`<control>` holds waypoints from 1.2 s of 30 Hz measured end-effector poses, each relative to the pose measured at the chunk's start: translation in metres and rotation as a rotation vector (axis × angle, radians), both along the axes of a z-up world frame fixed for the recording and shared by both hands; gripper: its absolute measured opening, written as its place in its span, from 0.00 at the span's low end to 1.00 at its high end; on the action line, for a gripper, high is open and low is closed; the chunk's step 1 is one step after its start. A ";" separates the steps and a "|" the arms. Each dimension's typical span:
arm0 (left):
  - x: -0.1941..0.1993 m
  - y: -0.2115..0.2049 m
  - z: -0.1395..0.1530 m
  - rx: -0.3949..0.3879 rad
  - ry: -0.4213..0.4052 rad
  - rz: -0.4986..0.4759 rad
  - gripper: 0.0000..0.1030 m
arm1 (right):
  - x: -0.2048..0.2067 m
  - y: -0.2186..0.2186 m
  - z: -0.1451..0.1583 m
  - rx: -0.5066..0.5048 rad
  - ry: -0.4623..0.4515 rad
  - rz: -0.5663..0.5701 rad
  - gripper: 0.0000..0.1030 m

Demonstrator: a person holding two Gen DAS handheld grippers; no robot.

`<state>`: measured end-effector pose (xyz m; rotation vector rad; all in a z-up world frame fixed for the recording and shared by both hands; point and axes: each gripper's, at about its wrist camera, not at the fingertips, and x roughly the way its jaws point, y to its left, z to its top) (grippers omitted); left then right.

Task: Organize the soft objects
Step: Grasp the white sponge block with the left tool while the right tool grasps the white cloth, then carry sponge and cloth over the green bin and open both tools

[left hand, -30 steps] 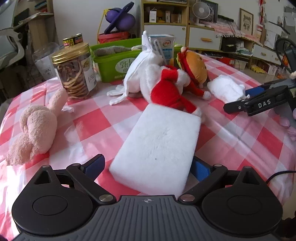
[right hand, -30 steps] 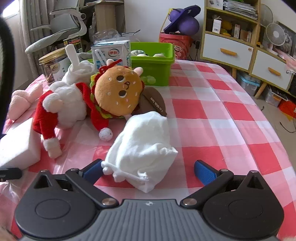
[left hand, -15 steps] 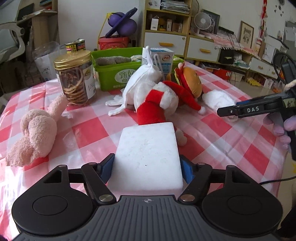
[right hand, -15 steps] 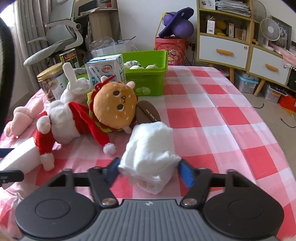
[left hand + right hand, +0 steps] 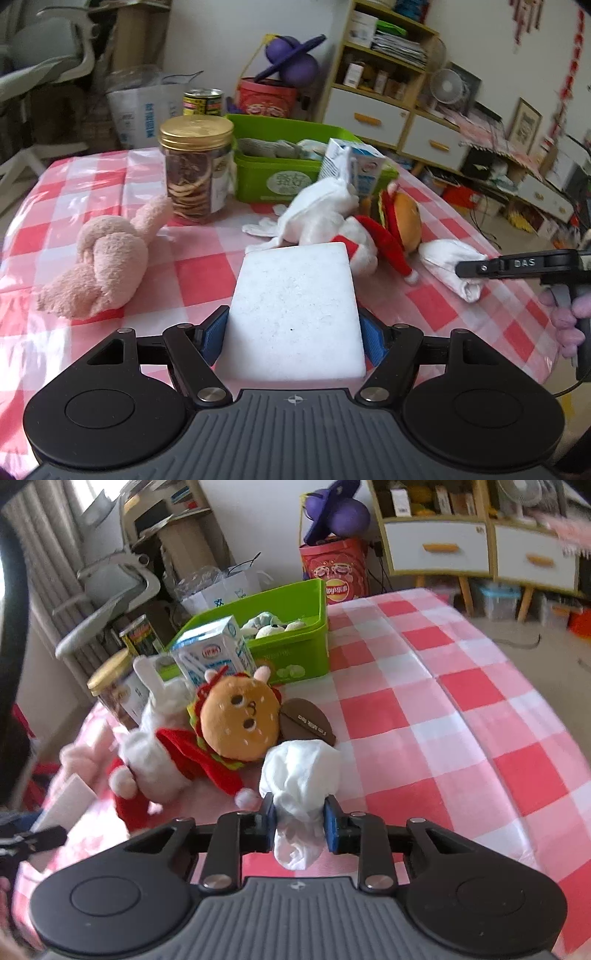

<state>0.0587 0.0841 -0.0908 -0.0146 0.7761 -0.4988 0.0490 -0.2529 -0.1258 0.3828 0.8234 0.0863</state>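
Observation:
My left gripper (image 5: 293, 341) is shut on a white sponge block (image 5: 295, 306) and holds it above the checked table. My right gripper (image 5: 300, 823) is shut on a white cloth bundle (image 5: 301, 775), lifted off the table; it also shows in the left wrist view (image 5: 452, 264). A burger plush (image 5: 240, 716), a white bunny in red (image 5: 159, 749) and a pink plush (image 5: 99, 258) lie on the table. A green bin (image 5: 295, 635) with soft items stands behind them.
A cookie jar (image 5: 195, 170) with a gold lid, a tin can (image 5: 203, 101) and a milk carton (image 5: 214, 653) stand by the bin. A brown disc (image 5: 306, 720) lies beside the burger. Shelves, drawers and a chair surround the table (image 5: 461, 716).
Both grippers closed on their objects and lifted: the left on the sponge block, the right on the white cloth bundle. Both views rose and tilted.

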 end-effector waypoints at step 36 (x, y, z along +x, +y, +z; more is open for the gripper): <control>0.131 -0.094 0.078 0.037 -0.065 0.151 0.69 | 0.109 -0.048 0.072 0.368 -0.138 -0.146 0.07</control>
